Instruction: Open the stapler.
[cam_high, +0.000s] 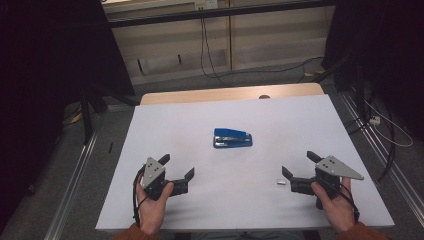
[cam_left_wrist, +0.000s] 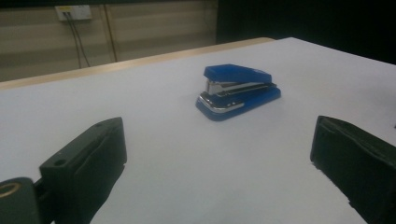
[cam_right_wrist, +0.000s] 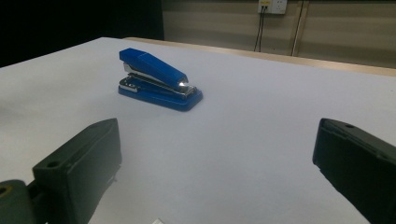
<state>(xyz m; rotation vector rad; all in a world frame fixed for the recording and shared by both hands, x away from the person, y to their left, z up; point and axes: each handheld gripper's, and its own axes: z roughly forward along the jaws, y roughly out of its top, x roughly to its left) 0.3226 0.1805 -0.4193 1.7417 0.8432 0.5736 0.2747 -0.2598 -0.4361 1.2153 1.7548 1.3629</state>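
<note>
Left tool (cam_high: 178, 167) gapes; right tool (cam_high: 297, 164) gapes.

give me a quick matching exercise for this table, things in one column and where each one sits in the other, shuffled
Things:
1. stapler
2. left gripper
3. right gripper
4. small silver piece

Places (as seen in the high view):
A. near edge of the white table, left side, jaws apart
B. middle of the table, lying alone
C. on the table just beside the right gripper's nearer jaw
D. near edge of the table, right side, jaws apart

Pairs: 1-B, 2-A, 3-D, 4-C
</note>
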